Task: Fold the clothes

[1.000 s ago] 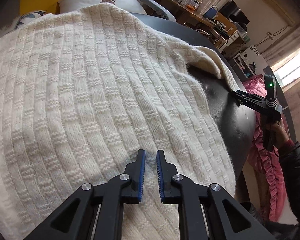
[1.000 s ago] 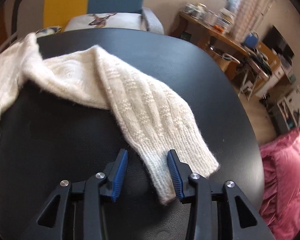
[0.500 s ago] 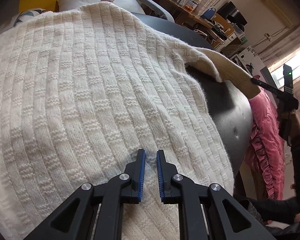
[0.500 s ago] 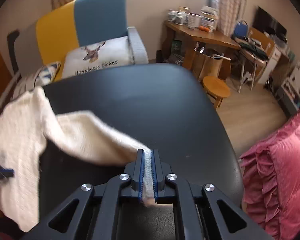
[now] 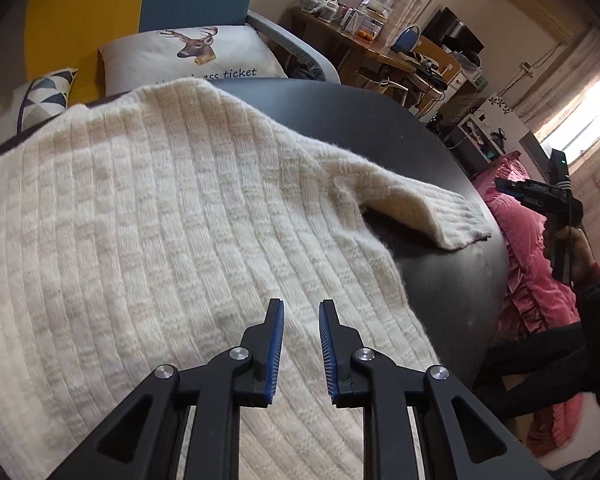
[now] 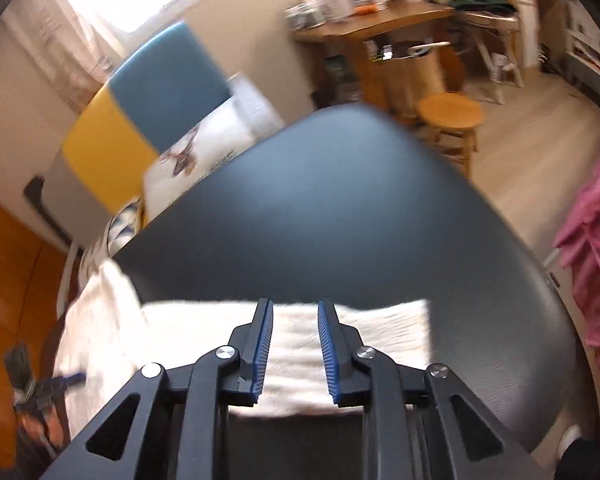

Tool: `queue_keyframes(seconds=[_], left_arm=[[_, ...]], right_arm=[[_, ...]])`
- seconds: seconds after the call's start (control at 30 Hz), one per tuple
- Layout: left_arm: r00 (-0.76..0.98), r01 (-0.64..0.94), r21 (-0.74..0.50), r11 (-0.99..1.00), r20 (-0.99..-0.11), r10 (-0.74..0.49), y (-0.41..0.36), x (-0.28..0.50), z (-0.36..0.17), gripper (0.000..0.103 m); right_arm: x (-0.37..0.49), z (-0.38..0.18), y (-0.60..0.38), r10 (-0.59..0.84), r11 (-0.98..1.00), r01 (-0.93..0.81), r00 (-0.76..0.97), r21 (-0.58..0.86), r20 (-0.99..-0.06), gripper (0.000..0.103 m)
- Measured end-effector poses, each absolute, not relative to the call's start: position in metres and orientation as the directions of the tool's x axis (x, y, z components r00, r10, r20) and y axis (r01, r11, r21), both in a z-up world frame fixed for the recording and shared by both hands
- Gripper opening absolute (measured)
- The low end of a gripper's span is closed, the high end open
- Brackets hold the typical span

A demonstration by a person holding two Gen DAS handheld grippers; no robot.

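A cream knitted sweater (image 5: 148, 220) lies spread on a round black table (image 5: 452, 288). Its right sleeve (image 5: 416, 208) stretches out flat toward the table's right edge. My left gripper (image 5: 300, 312) hovers open over the sweater's lower body, nothing between its blue pads. In the right wrist view, which is blurred by motion, my right gripper (image 6: 294, 312) is open just above the same sleeve (image 6: 384, 328), with the cuff lying loose on the table (image 6: 340, 208). The right gripper (image 5: 540, 196) also shows in the left wrist view, held in a hand off the table's right edge.
A yellow and blue chair (image 5: 100, 12) with a deer cushion (image 5: 196, 56) stands behind the table. A pink ruffled bedspread (image 5: 528, 280) is at the right. A cluttered wooden desk (image 6: 380, 28) and a round stool (image 6: 450, 114) stand farther back.
The right gripper held the sleeve cuff half a second ago; now it is open, the sleeve lies flat and straight on the table, and the gripper has pulled back. The left gripper has opened slightly wider.
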State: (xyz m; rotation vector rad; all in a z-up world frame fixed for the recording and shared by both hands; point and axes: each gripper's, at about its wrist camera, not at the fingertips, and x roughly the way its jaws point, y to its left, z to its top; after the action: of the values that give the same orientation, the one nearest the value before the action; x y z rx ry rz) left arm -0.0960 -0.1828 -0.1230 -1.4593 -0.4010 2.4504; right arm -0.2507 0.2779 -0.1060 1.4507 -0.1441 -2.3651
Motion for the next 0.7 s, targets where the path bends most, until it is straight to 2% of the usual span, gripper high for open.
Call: queue_keyframes(seconds=[0.07, 0.27, 0.47, 0.63, 0.7], left_arm=[[-0.466, -0.081, -0.343, -0.936, -0.817, 0.339, -0.183, -0.112, -0.122, 0.019], [-0.492, -0.073, -0.295, -0.953, -0.82, 0.292, -0.178, -0.157, -0.119, 0.02], [-0.456, -0.088, -0.225, -0.97, -0.857, 0.24, -0.172, -0.188, -0.136, 0.02], [-0.417, -0.083, -0.198, -0.977, -0.883, 0.214, -0.175, -0.193, -0.151, 0.02], [-0.404, -0.079, -0.194, -0.978, -0.891, 0.209, -0.177, -0.193, -0.156, 0.02]], right_arm=[[-0.249, -0.114, 0.271, -0.4, -0.912, 0.261, -0.396, 0.317, -0.826, 0.023], [-0.251, -0.152, 0.235, -0.154, -0.948, 0.315, -0.355, 0.037, -0.922, 0.023], [-0.254, -0.167, 0.227, 0.043, -0.937, 0.308, -0.361, -0.163, -0.932, 0.022], [-0.258, -0.166, 0.25, 0.076, -0.963, 0.212, -0.373, -0.165, -0.925, 0.023], [-0.252, -0.161, 0.266, 0.023, -0.984, 0.154, -0.371, -0.086, -0.928, 0.023]])
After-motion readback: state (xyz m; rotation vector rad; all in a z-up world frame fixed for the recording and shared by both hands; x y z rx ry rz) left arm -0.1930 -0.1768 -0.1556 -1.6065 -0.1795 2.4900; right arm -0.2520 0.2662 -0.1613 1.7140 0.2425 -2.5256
